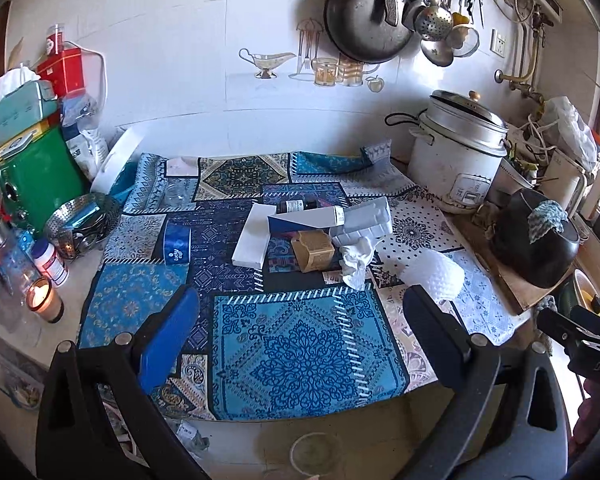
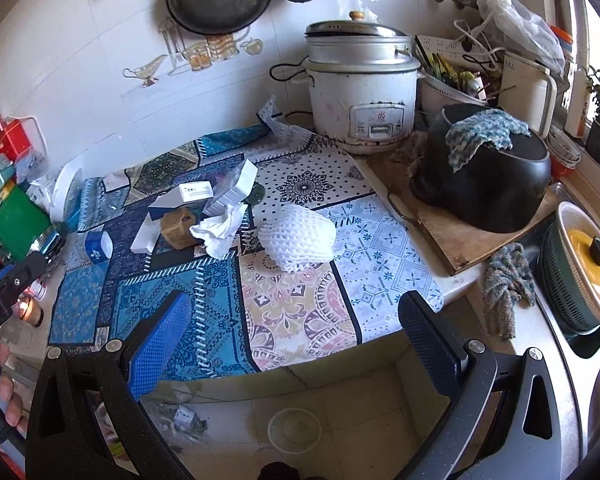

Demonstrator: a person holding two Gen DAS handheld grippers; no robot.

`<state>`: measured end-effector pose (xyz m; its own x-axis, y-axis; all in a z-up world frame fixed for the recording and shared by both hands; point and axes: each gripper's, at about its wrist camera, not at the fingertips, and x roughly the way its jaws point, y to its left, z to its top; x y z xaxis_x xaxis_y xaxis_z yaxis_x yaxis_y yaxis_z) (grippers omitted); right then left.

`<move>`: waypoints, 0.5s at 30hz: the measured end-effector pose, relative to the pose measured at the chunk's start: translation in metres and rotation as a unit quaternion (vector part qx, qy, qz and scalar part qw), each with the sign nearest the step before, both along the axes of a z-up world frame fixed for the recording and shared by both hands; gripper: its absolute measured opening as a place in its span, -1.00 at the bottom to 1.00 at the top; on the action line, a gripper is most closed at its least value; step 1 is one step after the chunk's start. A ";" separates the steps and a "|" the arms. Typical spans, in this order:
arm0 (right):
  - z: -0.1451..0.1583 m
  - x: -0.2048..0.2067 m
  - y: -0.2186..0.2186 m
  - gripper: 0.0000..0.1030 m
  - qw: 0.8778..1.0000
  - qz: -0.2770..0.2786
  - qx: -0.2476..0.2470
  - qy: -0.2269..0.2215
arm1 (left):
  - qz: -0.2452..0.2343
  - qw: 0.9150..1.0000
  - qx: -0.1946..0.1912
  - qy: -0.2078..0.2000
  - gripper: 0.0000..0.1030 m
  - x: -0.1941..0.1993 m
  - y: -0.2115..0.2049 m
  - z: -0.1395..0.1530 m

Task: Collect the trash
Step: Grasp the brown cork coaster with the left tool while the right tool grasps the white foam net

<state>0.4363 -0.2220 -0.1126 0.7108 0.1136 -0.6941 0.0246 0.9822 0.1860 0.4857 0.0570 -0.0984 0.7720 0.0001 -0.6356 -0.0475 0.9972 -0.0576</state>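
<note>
Ribbed blue fingers splayed, empty; crumpled tissue, possibly paper, beside netted foam sleeve.

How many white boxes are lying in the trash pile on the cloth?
2: a flat white box at the pile's left edge, and a ribbed white box at its right, above the crumpled tissue. Others may be hidden underneath.

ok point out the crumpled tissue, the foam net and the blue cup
crumpled tissue (image 2: 220, 229), right wrist view, middle of the wad
foam net (image 2: 298, 238), right wrist view, middle of the mesh
blue cup (image 1: 177, 243), left wrist view, printed side
</note>
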 end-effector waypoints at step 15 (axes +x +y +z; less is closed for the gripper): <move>-0.076 0.159 -0.028 0.99 0.986 0.063 0.049 0.149 | 0.065 0.991 -0.033 0.108 0.99 0.136 -0.014 -0.073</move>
<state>0.5952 -0.2498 -0.1888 0.4535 0.2653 -0.8509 -0.0284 0.9585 0.2838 0.6215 0.0434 -0.1716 0.6136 0.0440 -0.7884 -0.1938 0.9763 -0.0963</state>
